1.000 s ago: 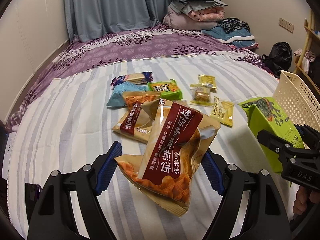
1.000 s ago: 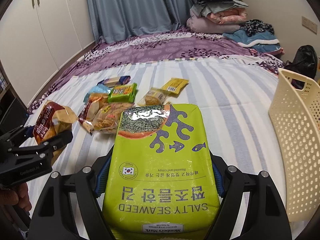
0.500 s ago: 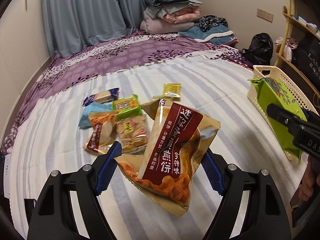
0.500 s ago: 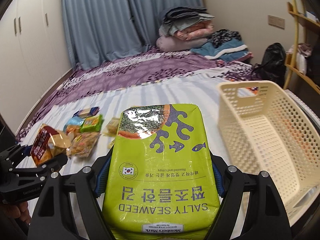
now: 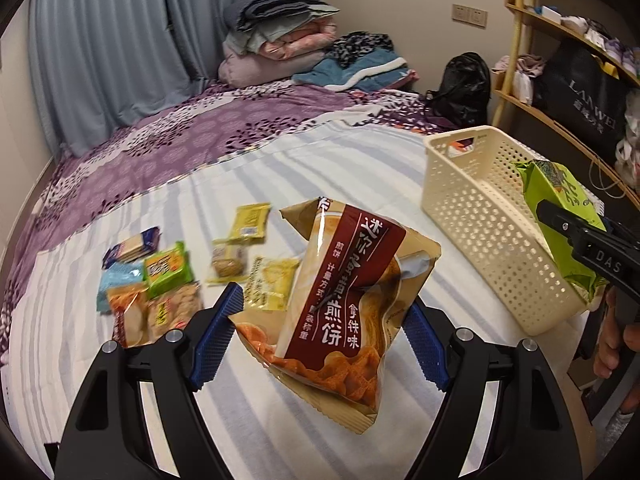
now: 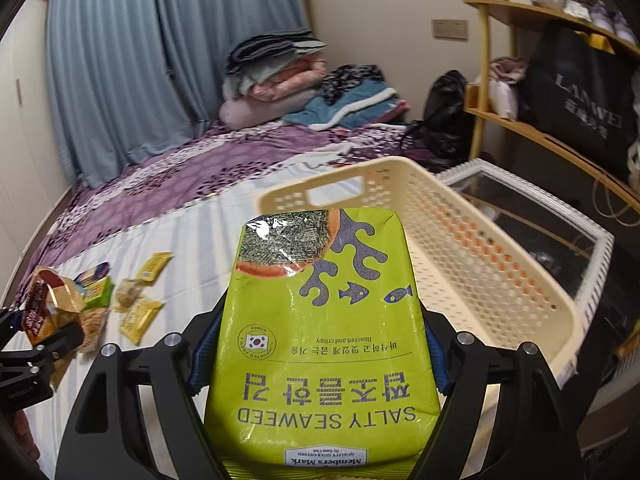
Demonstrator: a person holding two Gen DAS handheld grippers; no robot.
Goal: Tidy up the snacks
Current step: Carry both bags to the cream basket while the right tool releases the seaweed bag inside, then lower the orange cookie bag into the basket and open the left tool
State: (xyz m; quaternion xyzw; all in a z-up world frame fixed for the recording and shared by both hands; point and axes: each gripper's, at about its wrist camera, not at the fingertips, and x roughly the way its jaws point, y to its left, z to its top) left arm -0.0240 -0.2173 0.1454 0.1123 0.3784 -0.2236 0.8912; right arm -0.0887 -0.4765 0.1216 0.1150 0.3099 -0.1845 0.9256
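Observation:
My left gripper (image 5: 320, 334) is shut on a tan and dark red bag of crisp biscuits (image 5: 352, 292), held in the air above the striped bed sheet. My right gripper (image 6: 316, 354) is shut on a big lime-green bag of salty seaweed (image 6: 324, 332), which hangs over the near end of a cream plastic basket (image 6: 492, 264). In the left wrist view the basket (image 5: 480, 208) stands at the right, with the seaweed bag (image 5: 560, 200) above its near right rim. Several small snack packs (image 5: 168, 280) lie on the sheet at the left.
The basket sits at the bed's right edge, next to a white-framed glass surface (image 6: 532, 216) and curved wooden shelves (image 6: 552, 132). Folded blankets (image 5: 280, 44) are piled at the far end of the bed. A hand (image 5: 616, 336) holds the right gripper's handle.
Both grippers have swung to the right with their bags. The basket has come into fuller view, and the seaweed bag now hangs over it. The loose snacks have slid to the left.

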